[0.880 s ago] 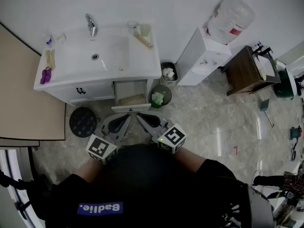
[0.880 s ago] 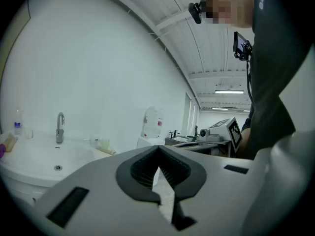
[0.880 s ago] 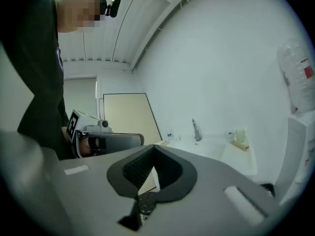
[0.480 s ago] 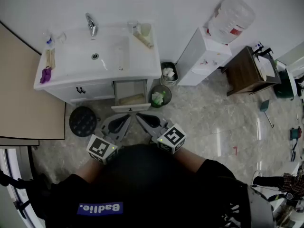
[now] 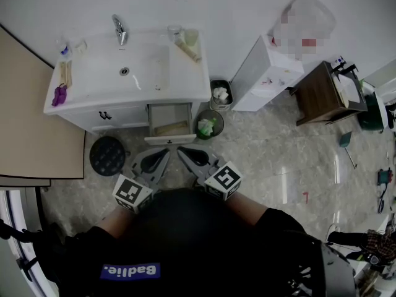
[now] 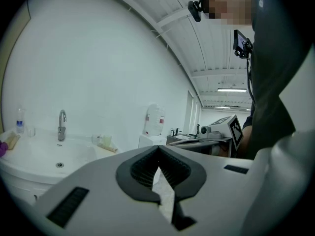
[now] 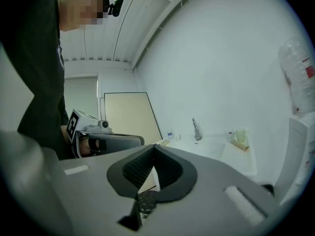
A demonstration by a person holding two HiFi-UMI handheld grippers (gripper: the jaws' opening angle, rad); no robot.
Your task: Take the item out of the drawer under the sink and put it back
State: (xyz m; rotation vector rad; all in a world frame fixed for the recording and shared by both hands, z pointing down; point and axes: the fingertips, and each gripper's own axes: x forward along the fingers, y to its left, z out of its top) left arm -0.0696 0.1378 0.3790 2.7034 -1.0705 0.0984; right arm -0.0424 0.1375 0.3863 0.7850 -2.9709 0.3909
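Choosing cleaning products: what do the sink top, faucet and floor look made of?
Sink top: glossy white, probably ceramic, judging by its smooth sheen.
Faucet: polished metal, with bright reflections.
Floor: glossy, veined marble or stone-look tile; I cannot tell which.

Items I logged on the operator:
- One black short-sleeved top (image 5: 185,240), with a blue patch (image 5: 130,270) lettered in white.
- Left gripper (image 5: 166,153) and right gripper (image 5: 181,152): grey shells and dark ribbed pads. Each bore a white cube (image 5: 132,193) with black square markers.

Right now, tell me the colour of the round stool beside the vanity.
The stool is black; clearest in the head view.
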